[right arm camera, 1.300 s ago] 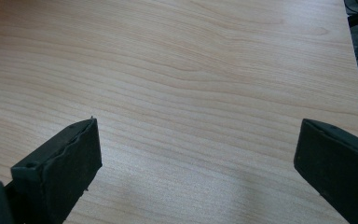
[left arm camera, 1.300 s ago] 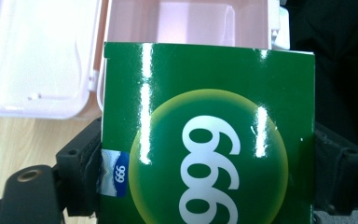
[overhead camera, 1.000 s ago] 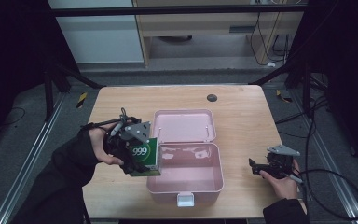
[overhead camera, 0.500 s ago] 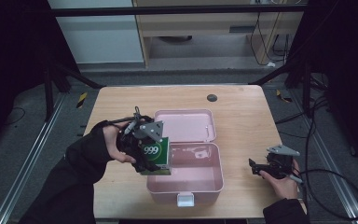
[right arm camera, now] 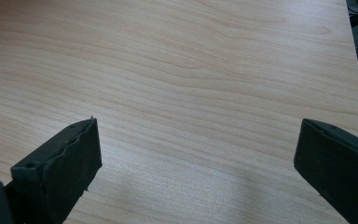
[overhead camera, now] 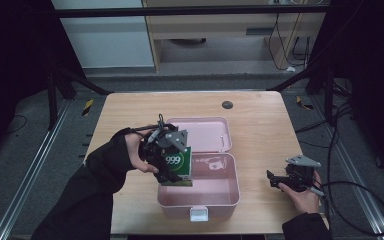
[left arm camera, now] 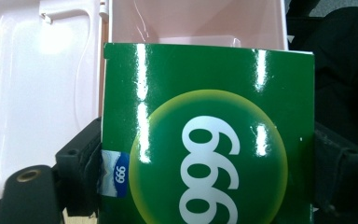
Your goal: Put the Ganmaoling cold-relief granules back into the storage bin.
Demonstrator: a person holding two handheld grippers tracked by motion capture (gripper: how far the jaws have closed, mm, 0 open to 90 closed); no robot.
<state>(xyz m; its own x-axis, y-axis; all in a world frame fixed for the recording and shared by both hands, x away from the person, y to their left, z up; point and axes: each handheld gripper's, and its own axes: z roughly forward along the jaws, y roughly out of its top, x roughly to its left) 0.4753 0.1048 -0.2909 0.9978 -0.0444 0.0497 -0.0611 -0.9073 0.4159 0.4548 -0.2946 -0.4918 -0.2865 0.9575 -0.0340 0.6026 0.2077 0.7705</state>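
Over the pink box (overhead camera: 215,192), the left claw (overhead camera: 172,167) now grips the green carton (overhead camera: 177,165), having carried it inward from the rim. Dropping it in looks next. The right claw (overhead camera: 280,179) rests wide open, empty, on the table (overhead camera: 260,120).

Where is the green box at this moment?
In the high view the green box is held by the left gripper over the left edge of the open pink case.

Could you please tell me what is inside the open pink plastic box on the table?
The pink plastic box looks bare inside where its floor shows. The glossy green carton held by the left gripper covers the box's left end, so that part can't be checked.
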